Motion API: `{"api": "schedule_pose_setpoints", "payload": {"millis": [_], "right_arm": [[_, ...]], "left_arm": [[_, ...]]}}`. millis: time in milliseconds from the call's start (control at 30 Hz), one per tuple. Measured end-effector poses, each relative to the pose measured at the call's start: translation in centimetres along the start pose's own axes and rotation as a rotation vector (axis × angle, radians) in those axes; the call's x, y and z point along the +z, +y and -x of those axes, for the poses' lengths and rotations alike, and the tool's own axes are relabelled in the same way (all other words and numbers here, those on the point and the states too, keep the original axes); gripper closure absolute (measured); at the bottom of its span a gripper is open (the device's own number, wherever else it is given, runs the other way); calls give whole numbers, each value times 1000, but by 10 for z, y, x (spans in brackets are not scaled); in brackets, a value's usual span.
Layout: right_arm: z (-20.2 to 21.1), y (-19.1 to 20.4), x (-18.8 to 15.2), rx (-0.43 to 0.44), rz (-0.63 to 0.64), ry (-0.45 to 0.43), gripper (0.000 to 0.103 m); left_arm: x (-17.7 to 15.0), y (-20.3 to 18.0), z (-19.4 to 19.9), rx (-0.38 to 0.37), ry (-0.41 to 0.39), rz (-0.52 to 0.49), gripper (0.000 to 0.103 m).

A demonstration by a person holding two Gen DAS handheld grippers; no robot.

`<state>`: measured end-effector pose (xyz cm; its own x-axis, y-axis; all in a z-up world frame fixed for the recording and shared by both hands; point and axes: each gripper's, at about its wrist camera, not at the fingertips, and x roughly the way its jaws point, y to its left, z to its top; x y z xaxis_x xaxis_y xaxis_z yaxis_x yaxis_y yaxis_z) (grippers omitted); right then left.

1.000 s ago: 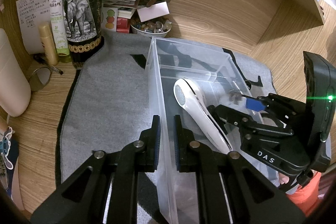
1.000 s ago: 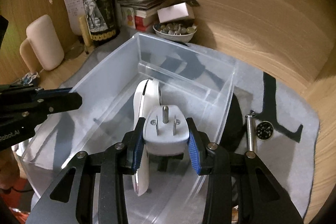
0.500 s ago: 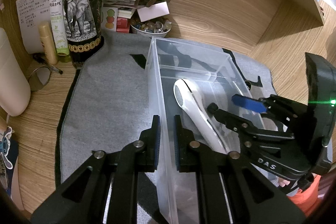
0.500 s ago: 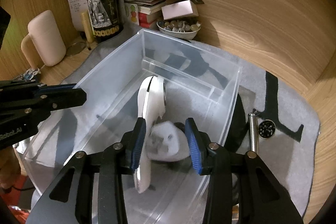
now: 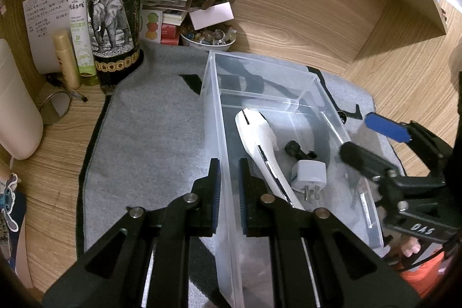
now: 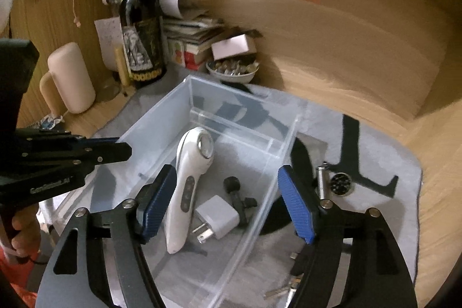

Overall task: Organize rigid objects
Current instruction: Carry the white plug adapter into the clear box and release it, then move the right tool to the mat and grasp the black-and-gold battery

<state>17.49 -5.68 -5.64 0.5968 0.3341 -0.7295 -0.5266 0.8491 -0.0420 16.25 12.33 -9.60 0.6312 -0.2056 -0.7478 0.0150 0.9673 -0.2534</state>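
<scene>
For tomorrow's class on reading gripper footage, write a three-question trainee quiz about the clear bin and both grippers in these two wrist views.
1. True or false: the white plug adapter lies inside the clear bin.
2. What does the left gripper clamp? A) bin wall B) wine bottle C) nothing
3. Fill in: the right gripper jaws, just opening, hold ____.

Key: 1 true. 2 A. 3 nothing.

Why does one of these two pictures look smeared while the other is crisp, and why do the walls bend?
Right wrist view: motion blur smears the wooden wall and the wine bottle, though the white plug in the clear bin reads fairly well. Left wrist view: sharp, the elephant label legible. Both: fisheye lenses bow straight edges and darken the corners; lighting is dim and warm.
</scene>
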Motion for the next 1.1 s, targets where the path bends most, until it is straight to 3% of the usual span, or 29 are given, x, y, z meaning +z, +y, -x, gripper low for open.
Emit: {"api": "schedule_pose_setpoints", "payload": {"millis": [133,300,500,833,1100], "right_arm": [[14,-10,-1,-25,-24,-33,32],[33,-26,-7,-71,-62,-73,23],[52,-50,-23,-135,-121,-77,22],[51,-76,-67,-199,-228,18,22],[27,-75,-100,-166,-259,126,22]], "left_arm": [[0,0,0,0,0,0,93],[-1,0,0,3,0,-1,93],[-1,0,0,1,0,0,93],[-2,1,1,3,0,-1,93],[-2,2,1,3,0,-1,93]]}}
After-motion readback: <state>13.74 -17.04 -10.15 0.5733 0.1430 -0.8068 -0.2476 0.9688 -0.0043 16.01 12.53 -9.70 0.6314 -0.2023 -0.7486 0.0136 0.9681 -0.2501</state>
